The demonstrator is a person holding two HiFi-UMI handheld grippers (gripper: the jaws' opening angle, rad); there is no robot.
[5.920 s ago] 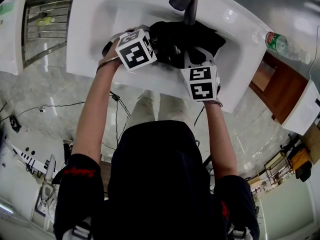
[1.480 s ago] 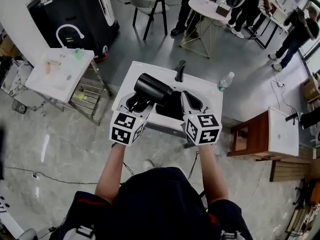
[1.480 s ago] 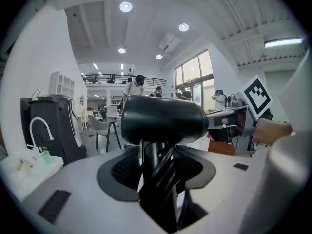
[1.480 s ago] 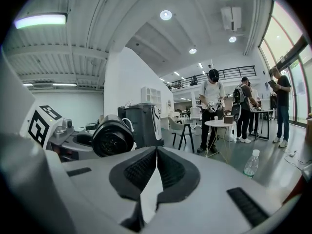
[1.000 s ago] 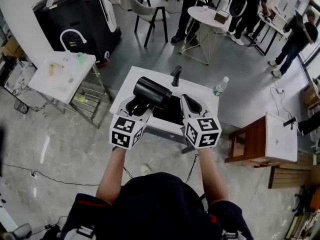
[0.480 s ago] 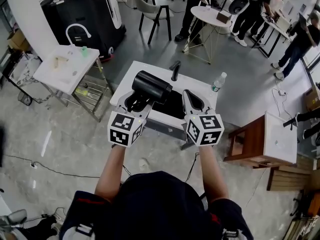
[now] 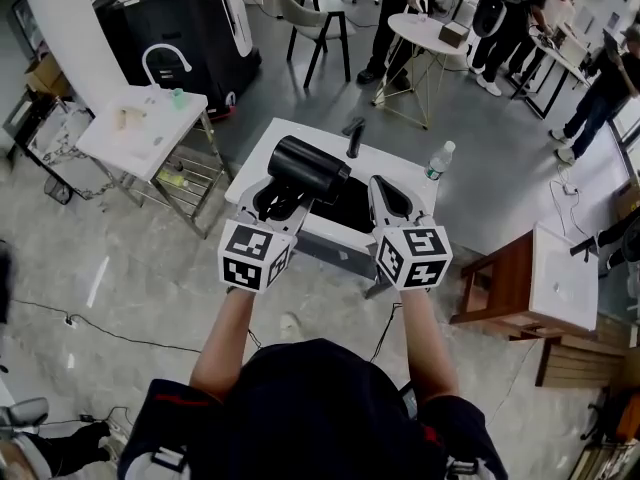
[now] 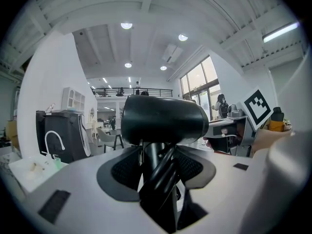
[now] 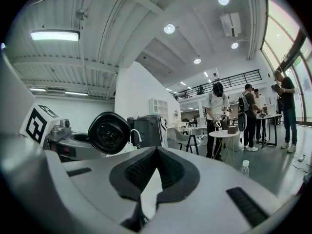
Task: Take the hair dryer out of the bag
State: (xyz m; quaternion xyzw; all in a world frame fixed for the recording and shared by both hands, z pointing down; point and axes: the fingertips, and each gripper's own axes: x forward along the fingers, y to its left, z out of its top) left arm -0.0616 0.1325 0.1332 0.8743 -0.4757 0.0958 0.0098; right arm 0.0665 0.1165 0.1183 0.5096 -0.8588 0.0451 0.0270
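Note:
The black hair dryer (image 7: 308,170) hangs above the white sink (image 7: 262,156). My left gripper (image 7: 284,196) is shut on its handle and folded cord. In the left gripper view the dryer's barrel (image 8: 163,119) lies across above the jaws, and the left gripper (image 8: 158,165) clamps the handle and cord. The black bag (image 7: 345,208) lies in the basin below. My right gripper (image 7: 384,186) is held beside the dryer, shut and apart from it. In the right gripper view the right gripper (image 9: 155,155) has its pads together with nothing between them, and the dryer's nozzle (image 9: 108,132) faces me at left.
A black faucet (image 7: 353,136) stands at the sink's far edge and a water bottle (image 7: 437,160) at its right corner. A second small sink stand (image 7: 140,128) is at left, wooden furniture (image 7: 500,280) at right. People stand around a round table (image 7: 430,30) beyond.
Some seconds ago both grippers were down at the bag in the basin. Since then the left gripper has lifted the dryer clear. Over the last second both grippers rose slightly.

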